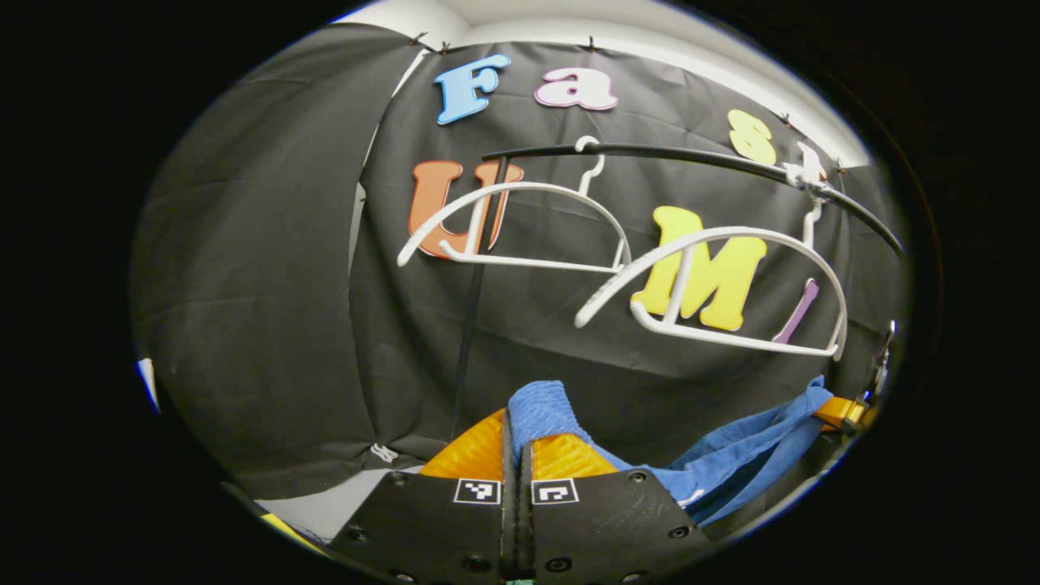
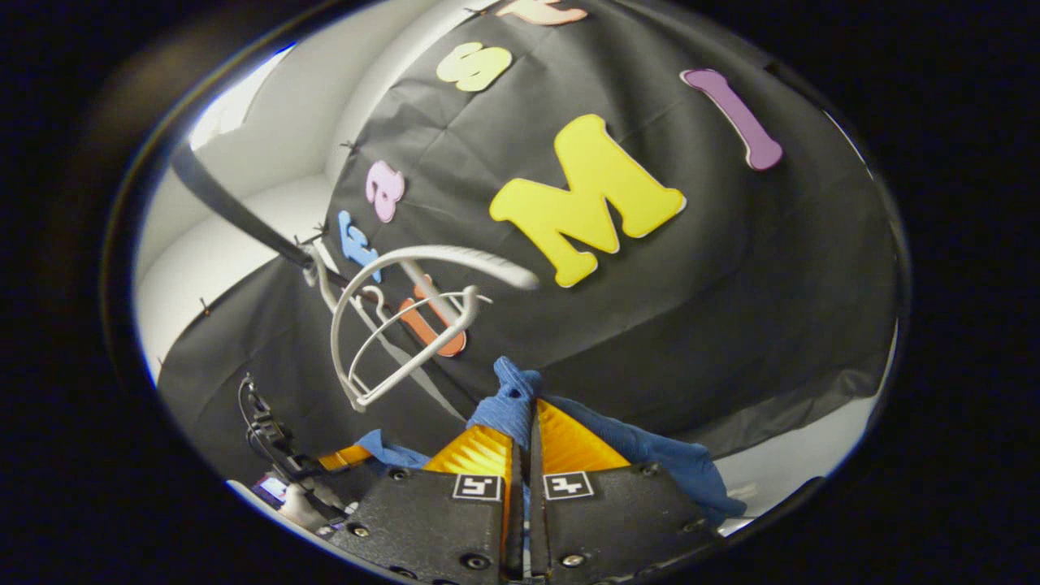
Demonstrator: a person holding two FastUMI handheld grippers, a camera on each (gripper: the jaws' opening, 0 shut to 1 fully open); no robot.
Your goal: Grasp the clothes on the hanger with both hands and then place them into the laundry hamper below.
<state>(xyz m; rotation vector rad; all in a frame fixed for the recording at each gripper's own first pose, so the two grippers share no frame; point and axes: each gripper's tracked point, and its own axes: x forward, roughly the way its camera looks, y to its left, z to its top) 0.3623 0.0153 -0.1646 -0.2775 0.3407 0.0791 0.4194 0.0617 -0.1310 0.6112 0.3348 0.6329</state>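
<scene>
Black cloth covers the booth's back wall (image 1: 268,309) in both views, with white wall and ceiling showing past its edges.

Nearest, at the bottom centre of the left gripper view, the left gripper (image 1: 517,443) has its two fingers pressed together on a fold of the blue terry-cloth garment (image 1: 731,459). A bunch of the fabric pokes up just above the fingertips; the rest sweeps toward the lower right of the frame, where it reaches the other gripper at the edge. Behind, in the upper middle, two bare white plastic hangers (image 1: 715,284) hang from a thin black rail (image 1: 691,158).

At the bottom centre of the right gripper view, the right gripper (image 2: 528,435) is likewise clamped on the blue garment (image 2: 650,455), with a knot of cloth sticking up at the tips and folds spilling to either side of the fingers. This view adds, at lower left, the other gripper with its black cable, and sees the white hangers (image 2: 382,341) end-on at centre left, one behind the other on the black rail (image 2: 227,203).
</scene>
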